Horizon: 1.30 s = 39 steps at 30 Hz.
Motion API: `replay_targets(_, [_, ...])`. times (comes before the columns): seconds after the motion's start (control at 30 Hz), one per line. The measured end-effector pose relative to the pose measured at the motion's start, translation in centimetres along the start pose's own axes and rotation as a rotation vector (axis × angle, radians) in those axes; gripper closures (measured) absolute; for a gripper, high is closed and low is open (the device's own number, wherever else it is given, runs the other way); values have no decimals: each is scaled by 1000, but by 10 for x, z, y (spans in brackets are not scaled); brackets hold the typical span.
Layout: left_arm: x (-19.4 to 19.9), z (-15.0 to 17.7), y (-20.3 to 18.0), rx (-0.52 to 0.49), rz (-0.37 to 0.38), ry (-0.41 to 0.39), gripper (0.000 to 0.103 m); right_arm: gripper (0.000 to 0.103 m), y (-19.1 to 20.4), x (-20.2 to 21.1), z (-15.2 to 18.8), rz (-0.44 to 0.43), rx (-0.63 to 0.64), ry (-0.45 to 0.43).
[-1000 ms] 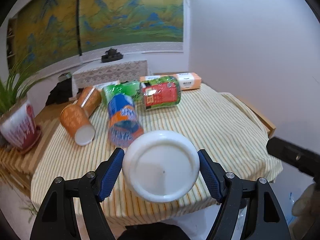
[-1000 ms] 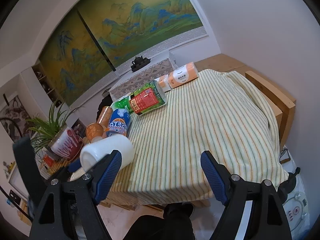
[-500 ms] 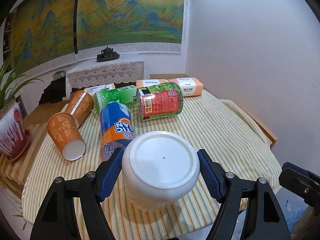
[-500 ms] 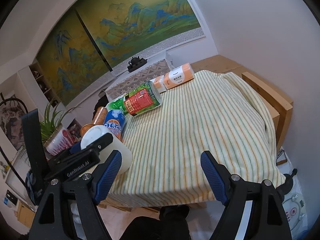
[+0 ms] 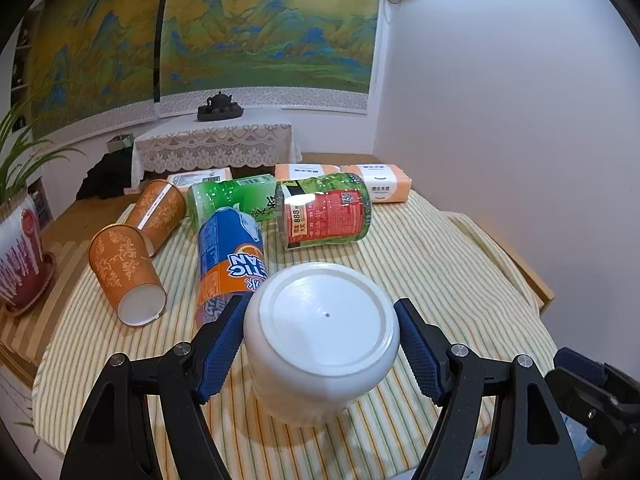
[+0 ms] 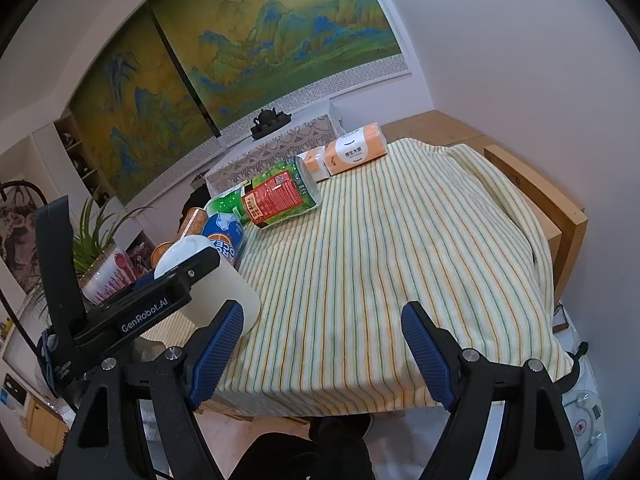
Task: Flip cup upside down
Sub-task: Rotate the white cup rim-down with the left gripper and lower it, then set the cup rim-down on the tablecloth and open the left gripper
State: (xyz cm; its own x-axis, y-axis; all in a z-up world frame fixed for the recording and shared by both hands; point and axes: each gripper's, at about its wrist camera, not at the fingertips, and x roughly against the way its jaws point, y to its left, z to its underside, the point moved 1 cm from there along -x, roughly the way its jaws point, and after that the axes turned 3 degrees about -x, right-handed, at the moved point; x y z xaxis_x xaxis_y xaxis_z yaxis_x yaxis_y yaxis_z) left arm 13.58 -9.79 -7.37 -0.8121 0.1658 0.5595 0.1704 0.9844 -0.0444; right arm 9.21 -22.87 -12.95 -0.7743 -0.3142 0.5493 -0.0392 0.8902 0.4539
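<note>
A white cup (image 5: 322, 336) stands upside down, base up, on the striped tablecloth (image 5: 420, 264) near the table's front edge. My left gripper (image 5: 322, 350) is shut on the cup, its blue pads (image 5: 222, 346) pressed on both sides. In the right wrist view the cup (image 6: 216, 284) shows at the left with the left gripper's black body across it. My right gripper (image 6: 322, 354) is open and empty, above the table's front edge to the right of the cup.
Behind the cup lie a blue-orange bottle (image 5: 230, 264), a green bottle (image 5: 236, 198), a red-green bottle (image 5: 326, 216), two orange paper cups (image 5: 124, 276) and tissue packs (image 5: 376, 182). A potted plant (image 5: 20, 256) stands left. A white wall is at the right.
My left gripper has turned the cup from tilted and lifted to base-up and lowered it onto the cloth. The right gripper has stayed open in about the same place.
</note>
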Motion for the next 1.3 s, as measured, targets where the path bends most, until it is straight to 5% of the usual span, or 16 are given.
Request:
replay_targets(0.43, [-6, 2, 8, 10, 12, 18, 25, 25, 7, -6, 2, 10, 21, 8])
replay_targets(0.77, [-3, 4, 7, -15, 33, 18, 7, 25, 13, -7, 3, 10, 27, 13])
replay_targets(1.3, [32, 10, 21, -25, 5, -16, 2, 21, 31, 3, 4, 33, 81, -52])
